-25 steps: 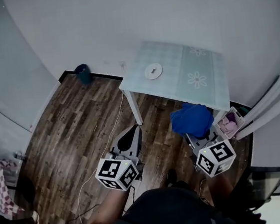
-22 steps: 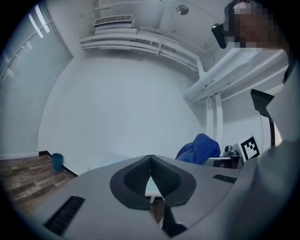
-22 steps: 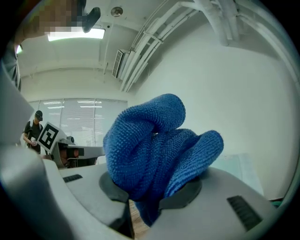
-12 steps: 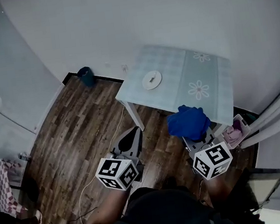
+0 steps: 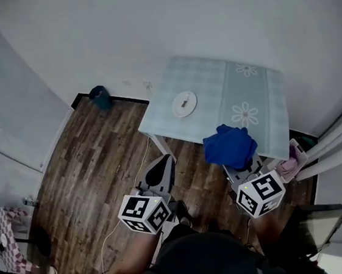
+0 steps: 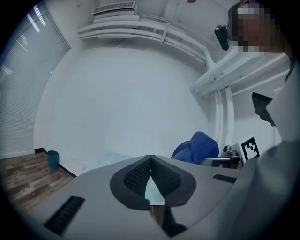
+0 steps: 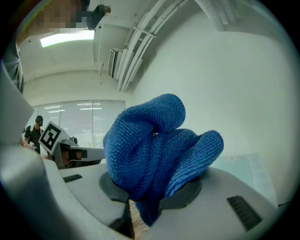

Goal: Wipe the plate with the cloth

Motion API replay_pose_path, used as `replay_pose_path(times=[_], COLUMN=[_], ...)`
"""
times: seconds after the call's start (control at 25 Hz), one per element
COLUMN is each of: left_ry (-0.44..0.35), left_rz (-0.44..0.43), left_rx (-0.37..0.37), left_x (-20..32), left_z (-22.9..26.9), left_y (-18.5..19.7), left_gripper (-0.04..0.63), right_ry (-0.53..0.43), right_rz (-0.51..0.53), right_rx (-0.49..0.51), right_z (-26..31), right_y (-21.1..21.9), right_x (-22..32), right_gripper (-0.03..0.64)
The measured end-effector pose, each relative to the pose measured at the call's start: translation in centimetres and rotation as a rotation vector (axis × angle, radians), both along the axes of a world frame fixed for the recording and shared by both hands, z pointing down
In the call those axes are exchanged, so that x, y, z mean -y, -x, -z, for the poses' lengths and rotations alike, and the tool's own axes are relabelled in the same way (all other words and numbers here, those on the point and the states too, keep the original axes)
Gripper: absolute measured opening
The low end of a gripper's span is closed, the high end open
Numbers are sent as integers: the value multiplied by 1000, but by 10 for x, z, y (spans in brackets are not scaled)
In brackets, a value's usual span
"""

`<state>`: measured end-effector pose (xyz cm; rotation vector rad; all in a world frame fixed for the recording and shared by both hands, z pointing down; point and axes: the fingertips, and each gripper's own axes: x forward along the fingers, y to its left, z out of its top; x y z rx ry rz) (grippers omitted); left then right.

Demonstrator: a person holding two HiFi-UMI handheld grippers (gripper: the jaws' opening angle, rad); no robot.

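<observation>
A small white plate (image 5: 184, 103) lies on the left part of the pale green table (image 5: 260, 114) in the head view. My right gripper (image 5: 238, 163) is shut on a bunched blue cloth (image 5: 229, 146) at the table's near edge; in the right gripper view the blue cloth (image 7: 154, 150) fills the space between the jaws. My left gripper (image 5: 159, 165) hangs over the wooden floor, below and left of the plate. In the left gripper view, my left gripper (image 6: 150, 165) has its fingertips touching, with nothing held. The blue cloth (image 6: 199, 146) shows there to the right.
A dark blue bin (image 5: 99, 96) stands by the wall left of the table. A white table leg (image 5: 159, 145) drops near my left gripper. A cable (image 5: 139, 167) trails over the wood floor. A basket (image 5: 292, 162) with pink cloth sits at the right.
The view has closed in on the table. The blue cloth in my right gripper has come up to the table's near edge. My left gripper keeps its place over the floor.
</observation>
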<state>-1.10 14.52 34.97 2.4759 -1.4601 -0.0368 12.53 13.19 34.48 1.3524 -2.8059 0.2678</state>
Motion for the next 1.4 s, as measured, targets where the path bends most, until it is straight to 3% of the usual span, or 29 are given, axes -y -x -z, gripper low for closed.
replay_pose_path(times=[0.6, 0.84, 1.16, 1.4], left_ry=[-17, 4, 24, 49], left_rz=[-51, -84, -67, -68], left_rx=[-40, -53, -61, -28], left_x=[119, 162, 216, 268], left_z=[2, -9, -19, -21], left_y=[85, 104, 99, 78], left_gripper=[9, 9, 9, 9], right_ry=[14, 27, 56, 64], right_rz=[-63, -115, -139, -125], right_rx=[-41, -51, -42, -30], right_z=[7, 3, -5, -6], right_y=[82, 94, 81, 62], right_x=[108, 148, 201, 255], right_gripper=[118, 118, 118, 118])
